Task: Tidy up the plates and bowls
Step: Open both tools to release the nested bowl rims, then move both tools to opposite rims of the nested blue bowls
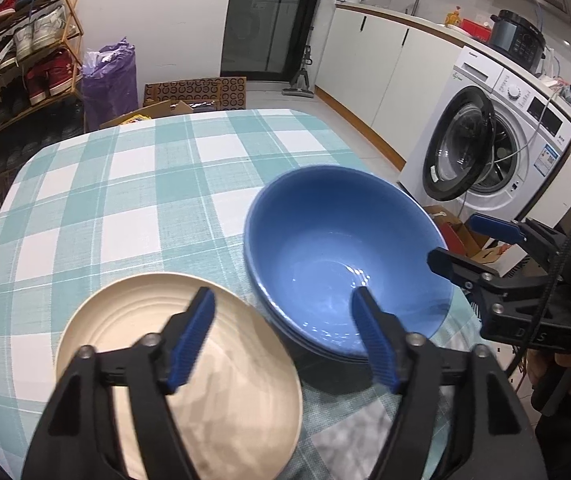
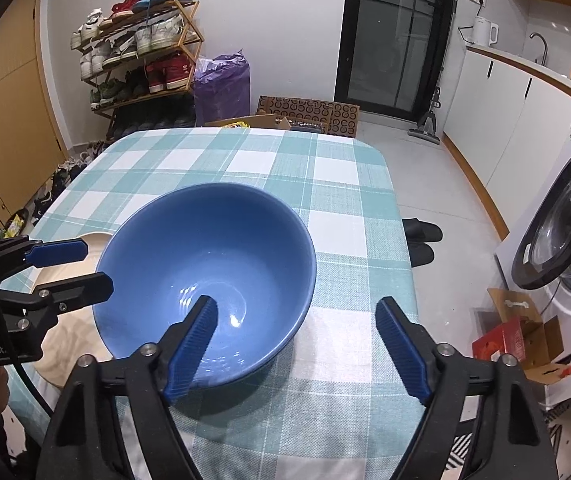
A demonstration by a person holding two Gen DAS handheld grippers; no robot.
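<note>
**Ana:** Here is the checked table (image 1: 133,184), and the blue bowls (image 1: 345,256) sit stacked toward its right side. From the left wrist view you can count nested rims at the near edge, so it is more than one bowl.

**Ben:** And just left of them lies the cream plate (image 1: 125,332), flat on the cloth, its edge close beside the stack. I cannot tell whether they touch.

**Ana:** The left gripper (image 1: 285,336) hangs over the gap between plate and bowls, its blue pads spread wide, nothing between them. One finger is above the plate, the other above the bowl's near rim.

**Ben:** Switch to the right wrist view: the right gripper (image 2: 297,344) is spread just as wide, empty too. Its left finger (image 2: 193,344) hovers over the bowl's basin, its right finger (image 2: 401,344) is out over bare cloth.

**Ana:** The bowls fill the middle of that view, the plate peeking out behind their left side under the other tool.

**Ben:** Off to the right, a washing machine (image 1: 497,136) stands with its door swung open.
</note>
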